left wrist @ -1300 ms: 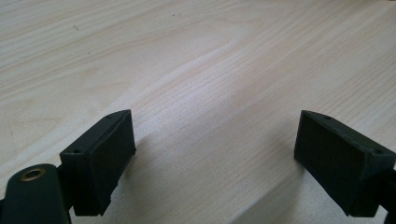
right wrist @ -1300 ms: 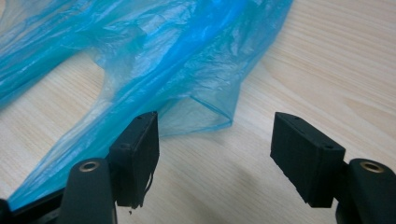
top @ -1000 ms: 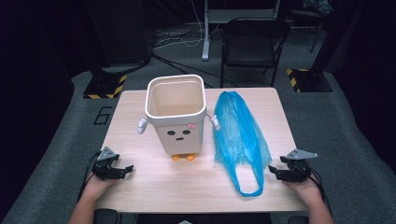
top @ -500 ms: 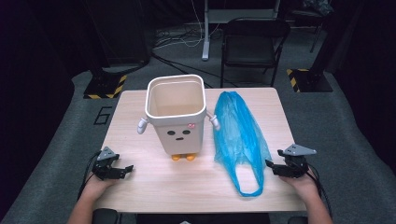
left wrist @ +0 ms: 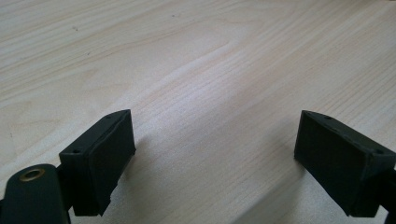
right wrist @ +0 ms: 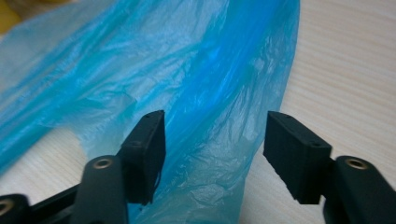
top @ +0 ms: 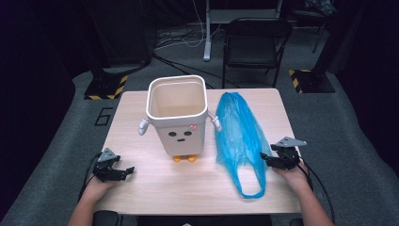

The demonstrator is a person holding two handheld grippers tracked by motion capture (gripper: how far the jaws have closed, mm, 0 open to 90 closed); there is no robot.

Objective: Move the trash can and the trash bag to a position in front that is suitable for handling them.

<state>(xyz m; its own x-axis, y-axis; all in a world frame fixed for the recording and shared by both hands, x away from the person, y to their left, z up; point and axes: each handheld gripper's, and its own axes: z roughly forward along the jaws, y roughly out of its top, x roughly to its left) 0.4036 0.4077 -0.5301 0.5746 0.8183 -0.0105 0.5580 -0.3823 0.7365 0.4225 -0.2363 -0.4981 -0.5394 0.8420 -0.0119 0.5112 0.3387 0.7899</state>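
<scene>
A white bin (top: 178, 110) with a drawn face, small arms and orange feet stands upright mid-table. To its right a crumpled blue plastic bag (top: 240, 132) lies flat, its handle loop toward the front edge. My right gripper (top: 266, 159) is at the bag's right edge. In the right gripper view its jaws (right wrist: 215, 149) straddle the bag (right wrist: 187, 70); they have just been closing, and the film lies between the pads without being pinched. My left gripper (top: 123, 172) rests open at the front left, with bare wood between its jaws (left wrist: 212, 154).
The wooden table (top: 155, 188) has bare room in front of the bin. A black chair (top: 254, 42) stands behind the table's far edge. Yellow-and-black striped bases (top: 101, 87) and cables lie on the grey floor.
My right gripper has slid left from the table's right side up to the bag's edge. The left gripper, bin and bag have stayed put.
</scene>
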